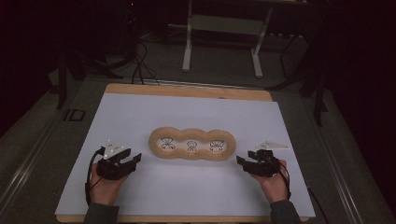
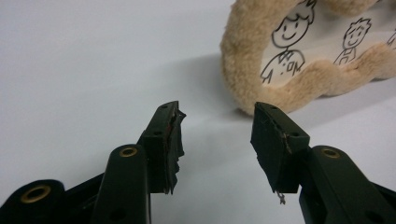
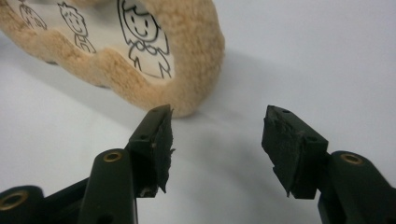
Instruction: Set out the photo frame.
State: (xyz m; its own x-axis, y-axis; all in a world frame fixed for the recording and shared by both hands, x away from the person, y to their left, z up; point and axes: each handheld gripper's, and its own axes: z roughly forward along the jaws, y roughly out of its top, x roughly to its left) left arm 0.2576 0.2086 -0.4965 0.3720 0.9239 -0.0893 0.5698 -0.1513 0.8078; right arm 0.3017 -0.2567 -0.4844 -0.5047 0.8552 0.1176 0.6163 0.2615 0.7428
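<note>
Your two hands come up from the bottom edge of the high view, each carrying a black two-jaw tool. Your left gripper [image 1: 133,158] sits off the left end of the tan, fuzzy three-lobed plush frame with cartoon children drawn inside it [image 1: 192,143], and your right gripper [image 1: 242,161] sits off its right end. Both are near the frame but apart from it. The frame lies flat in the middle of the white sheet covering the wooden table [image 1: 140,116]. To my eye you are in the approach, closing on both ends at once before any hold is made.

Seen through the left gripper view, the left gripper [image 2: 217,116] has its jaws spread with nothing between them, and the frame's rounded end [image 2: 243,70] lies just beyond the farther jaw tip, a strip of bare sheet between. This close look shows the gap that the high view blurs.

Seen through the right gripper view, the right gripper [image 3: 217,119] is likewise spread and empty, and the frame's other end [image 3: 196,60] stands off past one jaw, so the opening faces bare sheet.

Next, I judge, you must swing each tool so its opening straddles the fuzzy rim, then squeeze.
</note>
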